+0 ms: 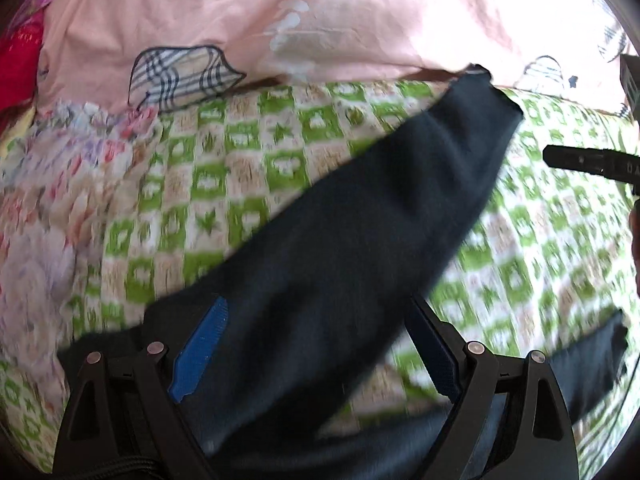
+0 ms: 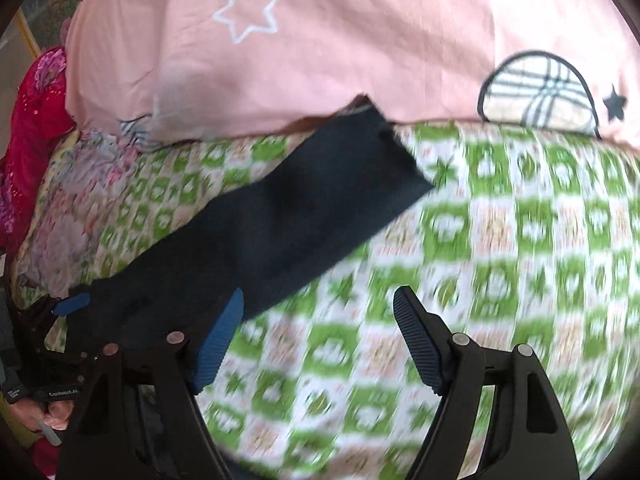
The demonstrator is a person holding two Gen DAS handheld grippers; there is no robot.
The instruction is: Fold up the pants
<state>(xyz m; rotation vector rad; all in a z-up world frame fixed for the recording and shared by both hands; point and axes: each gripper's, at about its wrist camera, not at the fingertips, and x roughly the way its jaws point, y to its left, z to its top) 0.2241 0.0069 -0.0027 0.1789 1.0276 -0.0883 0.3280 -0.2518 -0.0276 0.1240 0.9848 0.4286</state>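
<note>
We see dark navy pants [image 1: 360,216] lying on a bed with a green-checked sheet [image 1: 224,168]; a pink quilt [image 1: 200,8] is bunched along the far side at twelve o'clock. In the left wrist view one leg runs from the left gripper [image 1: 316,348] at six o'clock up to its hem near one o'clock, and a second strip of dark cloth shows at four o'clock. The left gripper's blue-padded fingers [image 1: 204,344] stand apart with cloth lying between them; motion blur keeps us from telling whether they grip it, so we cannot say it holds the pants. In the right wrist view the right gripper [image 2: 320,344] is spread wide with only sheet between its fingers, and the leg passes just beside its left finger, from eight o'clock toward the hem at twelve. We judge the cloth soft, light and limp, with a matte knit that should not slip. It will sag and crease wherever it is unsupported, so we would pinch it at the waistband corners or the hems and lift both ends together.
</note>
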